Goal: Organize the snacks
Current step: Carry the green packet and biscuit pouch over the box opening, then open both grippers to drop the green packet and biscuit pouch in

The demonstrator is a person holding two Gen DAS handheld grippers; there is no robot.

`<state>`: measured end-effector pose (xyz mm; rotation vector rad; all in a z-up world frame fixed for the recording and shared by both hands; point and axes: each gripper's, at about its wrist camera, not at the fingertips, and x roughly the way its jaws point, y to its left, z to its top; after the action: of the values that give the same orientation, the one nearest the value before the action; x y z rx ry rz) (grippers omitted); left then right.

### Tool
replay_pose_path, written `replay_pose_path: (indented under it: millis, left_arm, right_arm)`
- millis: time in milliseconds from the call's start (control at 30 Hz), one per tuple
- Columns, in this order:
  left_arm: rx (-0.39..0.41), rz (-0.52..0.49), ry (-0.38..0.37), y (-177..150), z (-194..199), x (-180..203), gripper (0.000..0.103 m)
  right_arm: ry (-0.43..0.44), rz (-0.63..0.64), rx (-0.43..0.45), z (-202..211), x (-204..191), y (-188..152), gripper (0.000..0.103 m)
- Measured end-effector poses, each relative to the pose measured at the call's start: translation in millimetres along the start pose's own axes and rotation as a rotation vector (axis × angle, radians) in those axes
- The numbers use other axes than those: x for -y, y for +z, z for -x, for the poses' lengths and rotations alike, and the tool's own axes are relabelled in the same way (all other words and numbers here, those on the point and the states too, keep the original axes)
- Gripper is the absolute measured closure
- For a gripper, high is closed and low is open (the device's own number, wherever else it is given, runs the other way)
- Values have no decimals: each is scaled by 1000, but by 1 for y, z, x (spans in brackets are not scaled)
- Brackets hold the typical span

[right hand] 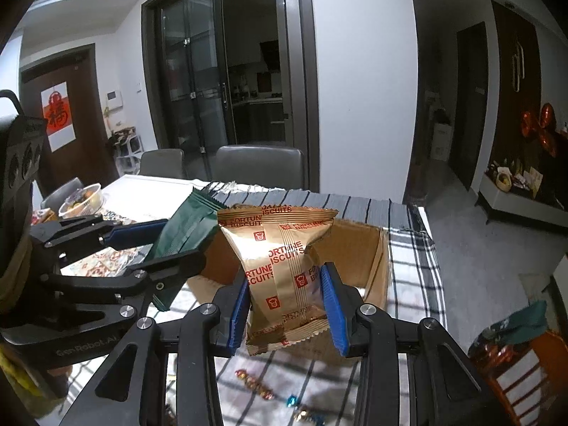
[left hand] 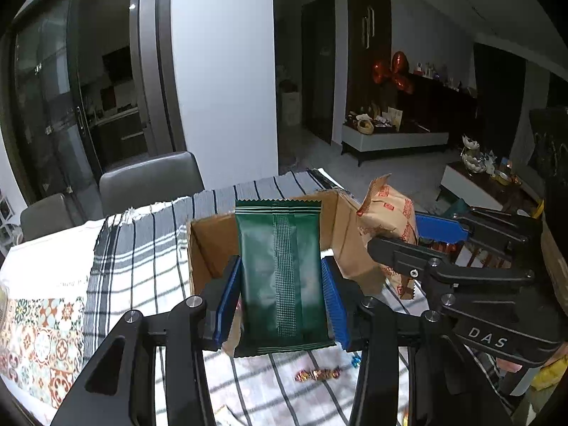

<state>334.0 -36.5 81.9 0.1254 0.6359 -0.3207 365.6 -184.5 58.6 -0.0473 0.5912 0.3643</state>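
My left gripper (left hand: pixel 280 305) is shut on a dark green snack packet (left hand: pixel 282 277) and holds it upright over the near edge of an open cardboard box (left hand: pixel 209 248). My right gripper (right hand: pixel 287 309) is shut on a gold Fortune Biscuits packet (right hand: pixel 284 273) and holds it above the same box (right hand: pixel 358 259). The gold packet (left hand: pixel 388 218) and right gripper show at the right of the left wrist view. The green packet (right hand: pixel 186 227) and left gripper show at the left of the right wrist view. Several wrapped candies (left hand: pixel 317 374) lie on the checked cloth (left hand: pixel 142 248) below, also in the right wrist view (right hand: pixel 254 385).
Grey chairs (right hand: pixel 259 165) stand at the table's far side. A bowl of snacks (right hand: pixel 83 198) sits at the far left of the table. More packets (right hand: pixel 511 337) lie at the right. The table edge (right hand: pixel 426 220) drops to the floor beside the box.
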Motion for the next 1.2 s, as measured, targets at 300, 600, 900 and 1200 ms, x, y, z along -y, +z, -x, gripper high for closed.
replay_pose_path:
  millis: [300,600,900,1200]
  left_arm:
    - [-11,-9,4,15,-38,-13,59]
    - [-36,-1,18,16,-65,-22,48]
    - [8,-9,47,4,-46,-16,46]
    - [56,-21,37,-7,-15,-6,46]
  right_arm:
    - [-1,-4,-22,-41,16,12,63]
    - [-40,-12,-40,-70,31,12,44]
    - [-78,-10,-5,-50,28,1,44]
    - [-67,-37,31,-19,23,-9,44]
